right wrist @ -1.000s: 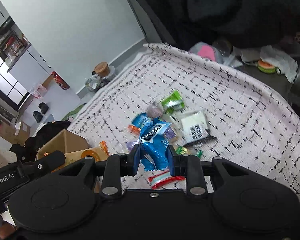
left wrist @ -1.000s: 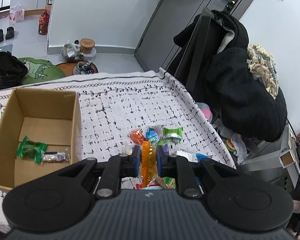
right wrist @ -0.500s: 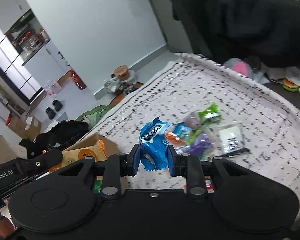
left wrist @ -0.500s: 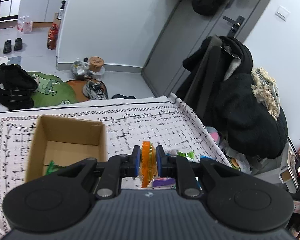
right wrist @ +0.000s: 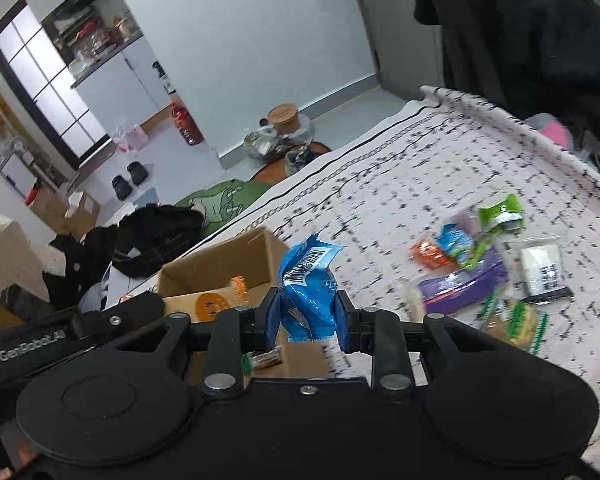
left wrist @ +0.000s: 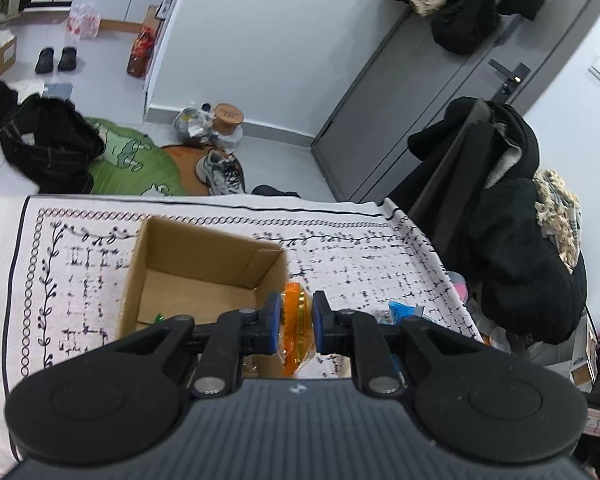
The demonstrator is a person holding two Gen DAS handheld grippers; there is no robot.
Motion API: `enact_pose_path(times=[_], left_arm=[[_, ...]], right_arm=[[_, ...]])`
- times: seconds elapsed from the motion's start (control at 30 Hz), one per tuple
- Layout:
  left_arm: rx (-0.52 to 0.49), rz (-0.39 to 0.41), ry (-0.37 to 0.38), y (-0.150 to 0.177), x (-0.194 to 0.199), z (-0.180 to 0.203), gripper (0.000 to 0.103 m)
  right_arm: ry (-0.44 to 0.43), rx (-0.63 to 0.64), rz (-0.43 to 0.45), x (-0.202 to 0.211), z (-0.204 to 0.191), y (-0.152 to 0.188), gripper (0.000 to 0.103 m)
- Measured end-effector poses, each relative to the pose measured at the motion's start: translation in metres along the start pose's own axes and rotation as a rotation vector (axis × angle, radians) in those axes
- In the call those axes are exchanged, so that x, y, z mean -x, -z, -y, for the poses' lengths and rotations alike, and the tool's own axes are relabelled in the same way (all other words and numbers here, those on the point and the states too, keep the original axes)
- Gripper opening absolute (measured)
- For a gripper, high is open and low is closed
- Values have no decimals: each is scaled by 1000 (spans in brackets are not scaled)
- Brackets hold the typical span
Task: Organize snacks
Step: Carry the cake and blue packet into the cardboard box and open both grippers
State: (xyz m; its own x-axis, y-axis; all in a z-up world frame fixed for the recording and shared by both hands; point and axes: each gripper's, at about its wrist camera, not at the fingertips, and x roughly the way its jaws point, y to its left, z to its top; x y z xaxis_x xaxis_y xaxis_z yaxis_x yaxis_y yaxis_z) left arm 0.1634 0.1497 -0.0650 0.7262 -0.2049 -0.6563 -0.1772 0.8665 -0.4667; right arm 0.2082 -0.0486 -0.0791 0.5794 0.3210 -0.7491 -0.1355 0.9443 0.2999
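Your left gripper [left wrist: 295, 317] pinches an orange packet [left wrist: 296, 330] beside the cardboard box [left wrist: 204, 258], green wrapper [left wrist: 158, 317] inside; your right gripper [right wrist: 306, 322] clamps a blue packet [right wrist: 308, 292] near its rim, loose snacks [right wrist: 472, 264] right.

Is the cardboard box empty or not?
Not empty. The open cardboard box shows a green-edged packet on its floor in the right wrist view; the grippers hide the rest.

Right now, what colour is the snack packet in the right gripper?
Blue, with a white barcode panel; the snack packet shows best in the right wrist view.
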Motion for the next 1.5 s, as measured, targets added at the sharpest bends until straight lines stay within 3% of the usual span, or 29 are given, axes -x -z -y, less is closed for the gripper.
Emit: enact_pose_path(times=[0.23,0.53,0.77,0.87,0.97,1.07,1.27,1.5], left_arm=[[81,4,18,-2,-17,-33,15],[112,-7,27,-11,-41,-53,19],[131,-25,-2,-12,-44,-66,39],[146,2,-24,-15,-38,-71,52],[158,8,-52,-17,-35,-75,57],[156,0,-70,-15,-34,-72,59],[143,-13,-92,-11,-33,-60,70],[106,-43,-91,0,-36,-32,74]], right_arm=[[16,42,-4,-20,-28,1,27],[25,55,-28,-48,-43,-2,27],[-68,47,0,-60,-47,-10,30],[-93,28,8,-60,-41,-11,40],[-91,2,10,-57,-32,-11,45],[-84,-31,-1,-52,-19,-11,49],[-9,-28,24,-30,5,-5,76],[32,-31,44,-2,42,-2,91]])
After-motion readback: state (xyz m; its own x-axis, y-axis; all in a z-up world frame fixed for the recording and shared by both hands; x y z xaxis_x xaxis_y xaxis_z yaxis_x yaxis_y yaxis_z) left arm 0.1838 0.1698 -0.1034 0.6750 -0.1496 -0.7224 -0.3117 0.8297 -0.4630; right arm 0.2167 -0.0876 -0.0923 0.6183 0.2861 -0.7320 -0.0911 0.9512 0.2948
